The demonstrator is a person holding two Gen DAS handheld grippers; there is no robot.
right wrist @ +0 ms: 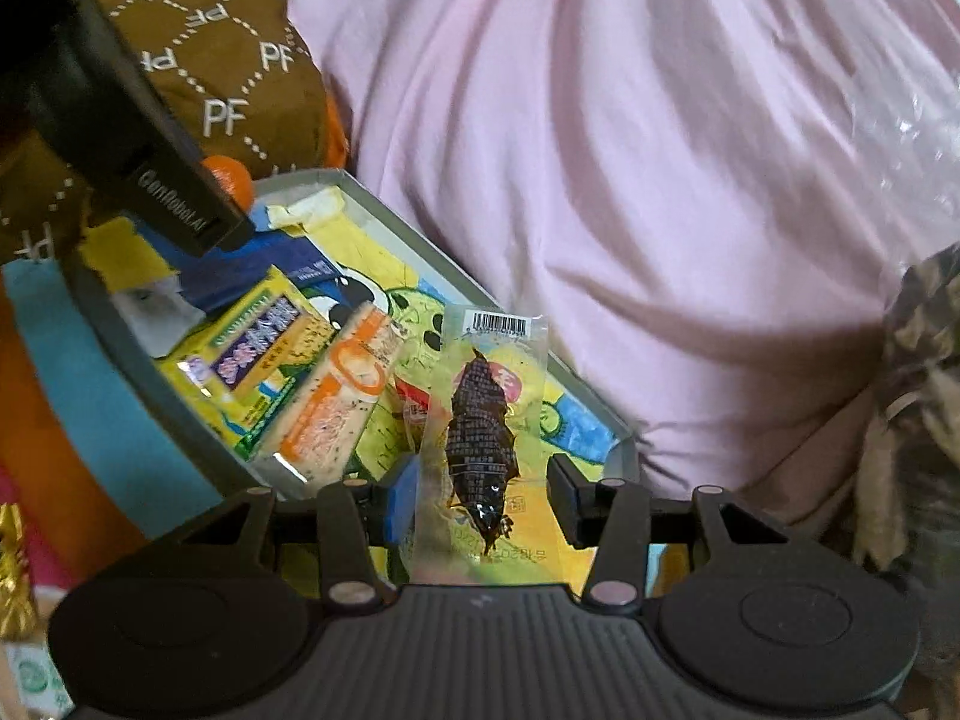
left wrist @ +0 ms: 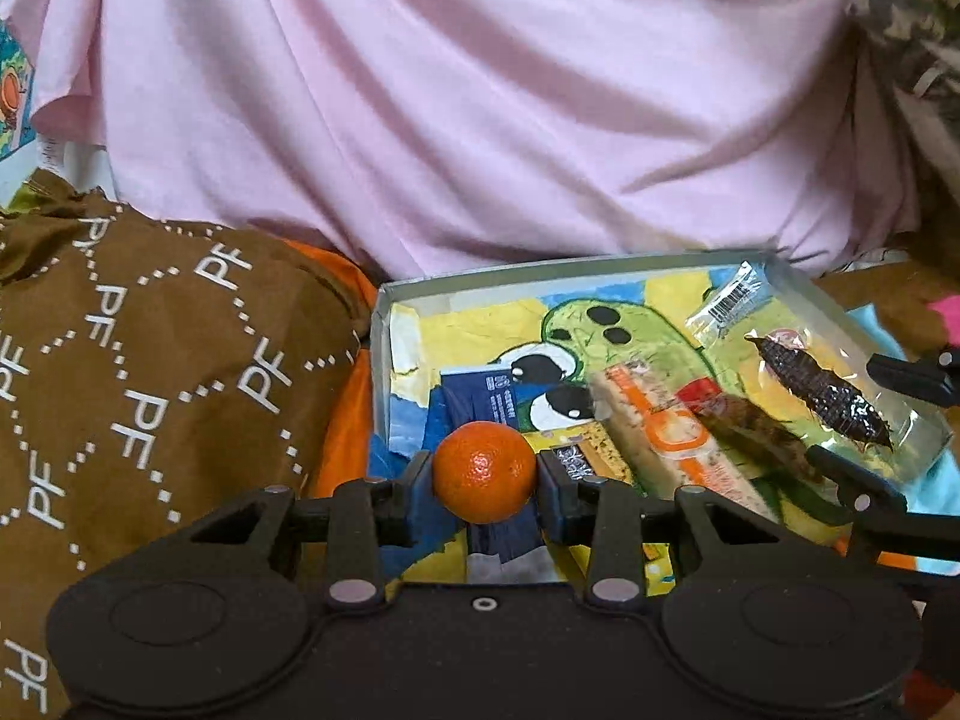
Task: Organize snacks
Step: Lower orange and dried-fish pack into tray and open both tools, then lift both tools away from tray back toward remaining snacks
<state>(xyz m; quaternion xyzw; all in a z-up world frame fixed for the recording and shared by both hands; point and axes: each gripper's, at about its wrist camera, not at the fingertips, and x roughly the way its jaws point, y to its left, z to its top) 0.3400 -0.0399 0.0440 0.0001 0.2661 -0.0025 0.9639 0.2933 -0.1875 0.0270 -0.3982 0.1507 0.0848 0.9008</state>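
1. The left hand-held gripper is clamped on a small round orange fruit. Its blue pads press on both sides of the fruit.
2. The right hand-held gripper has a clear plastic packet with a dark dried snack inside between its pads. The left pad touches the packet, but the right pad stands apart from it. I cannot tell if the packet is really pinched.
3. The packet's long side points to 12 o'clock, away from the gripper.
4. Just beyond both grippers, toward 12 o'clock, is the shallow grey box with a bright cartoon picture inside.
5. An orange and white bar and a yellow packet already lie in the box.
6. I think both snacks go in next. The fruit hangs right over the box.
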